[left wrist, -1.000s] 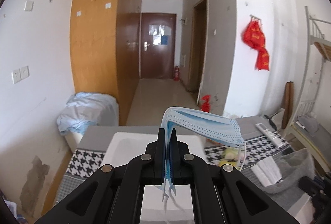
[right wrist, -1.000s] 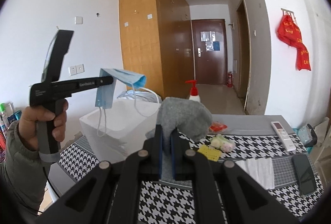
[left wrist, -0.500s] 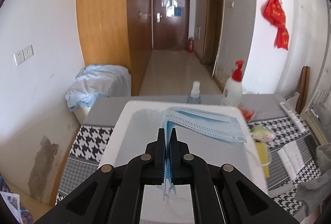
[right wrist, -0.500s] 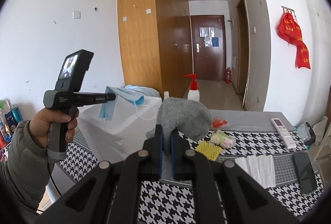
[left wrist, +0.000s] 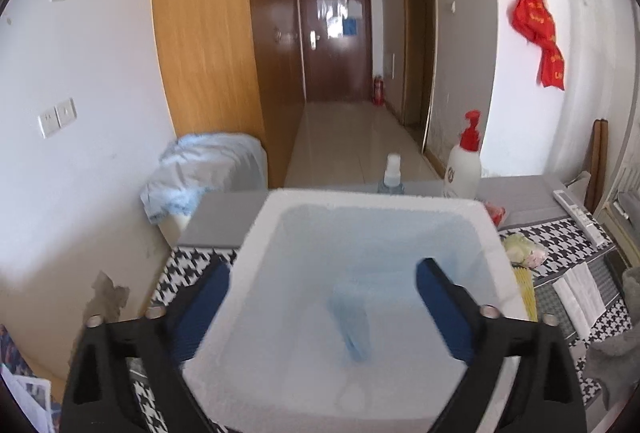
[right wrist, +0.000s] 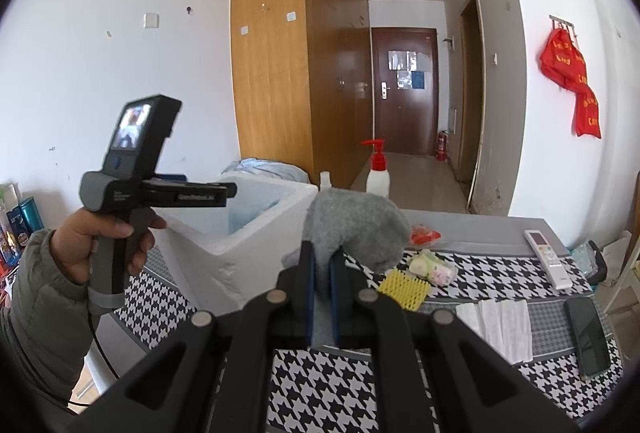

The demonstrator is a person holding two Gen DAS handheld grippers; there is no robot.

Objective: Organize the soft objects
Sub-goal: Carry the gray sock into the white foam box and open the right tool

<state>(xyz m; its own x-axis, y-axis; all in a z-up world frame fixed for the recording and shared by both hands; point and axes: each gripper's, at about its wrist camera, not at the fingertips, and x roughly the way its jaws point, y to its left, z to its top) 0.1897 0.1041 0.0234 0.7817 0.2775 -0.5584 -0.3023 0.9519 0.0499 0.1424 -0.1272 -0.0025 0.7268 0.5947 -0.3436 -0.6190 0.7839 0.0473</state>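
Houndstooth tablecloth (right wrist: pixel 320 385) bears foam box (left wrist: pixel 256 273) holding mask (left wrist: pixel 352 317)

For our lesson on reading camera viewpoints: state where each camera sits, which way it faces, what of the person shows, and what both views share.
Left wrist: on the left hand-held gripper, jaws opening, looking down into the white foam box holding the blue mask; no body visible.
Right wrist: on the right hand-held gripper, shut on the grey sock, facing across the table; the left hand shows.
Shared: box, pump bottle, door.
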